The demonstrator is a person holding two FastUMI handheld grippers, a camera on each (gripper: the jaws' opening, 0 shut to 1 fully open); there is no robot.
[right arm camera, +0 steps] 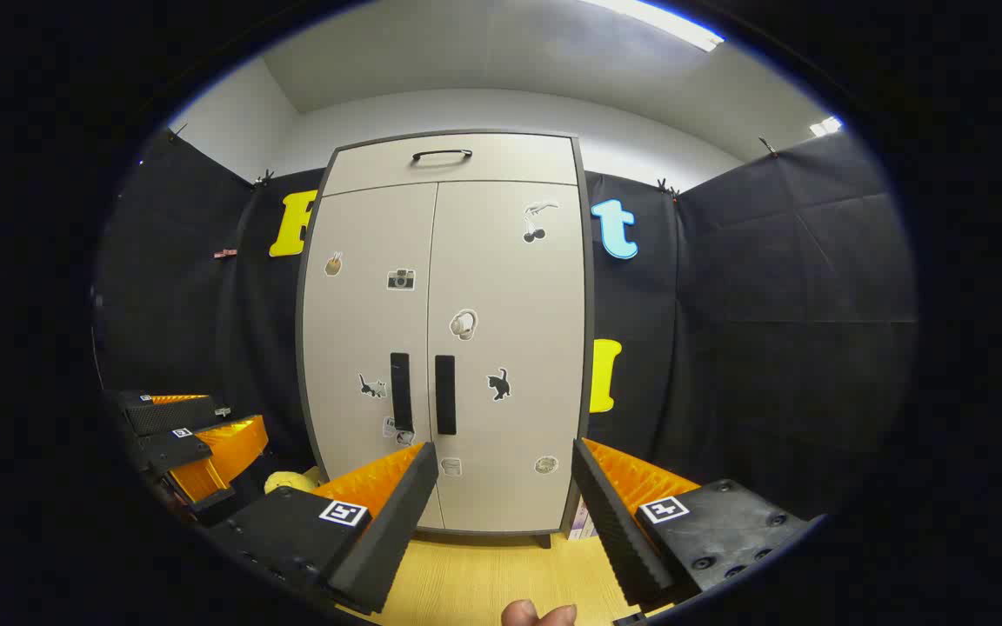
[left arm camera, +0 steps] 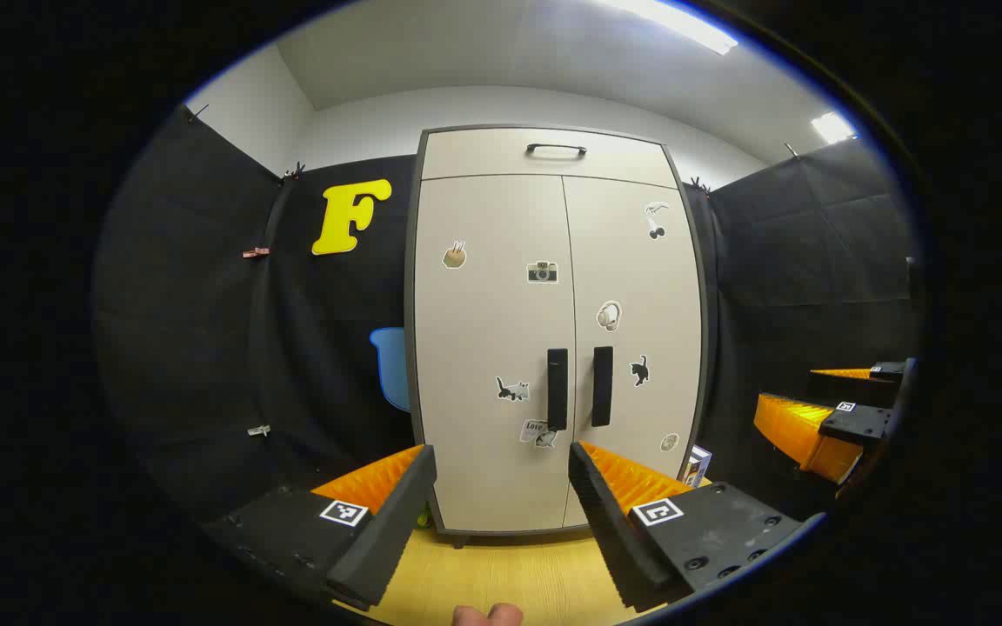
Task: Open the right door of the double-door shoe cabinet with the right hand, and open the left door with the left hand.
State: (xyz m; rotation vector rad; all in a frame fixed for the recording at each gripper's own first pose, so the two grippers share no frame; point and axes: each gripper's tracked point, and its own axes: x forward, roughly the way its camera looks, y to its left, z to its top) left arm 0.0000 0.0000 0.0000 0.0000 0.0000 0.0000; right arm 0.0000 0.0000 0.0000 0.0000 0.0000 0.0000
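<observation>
The shoe cabinet (left arm camera: 553,330) stood on the worktop (left arm camera: 501,574) ahead of both grippers, doors closed. The left gripper (left arm camera: 501,513) and the right gripper (right arm camera: 501,513) were both spread wide, holding nothing, well apart from the cabinet. The right door handle (right arm camera: 444,394) and the left door handle (right arm camera: 400,391) sat just beside each other at the centre seam. Risk: with the handles so near, a wide gripper could have caught both, or struck the neighbouring door. An off-centre pull could have slipped off the narrow bar.
</observation>
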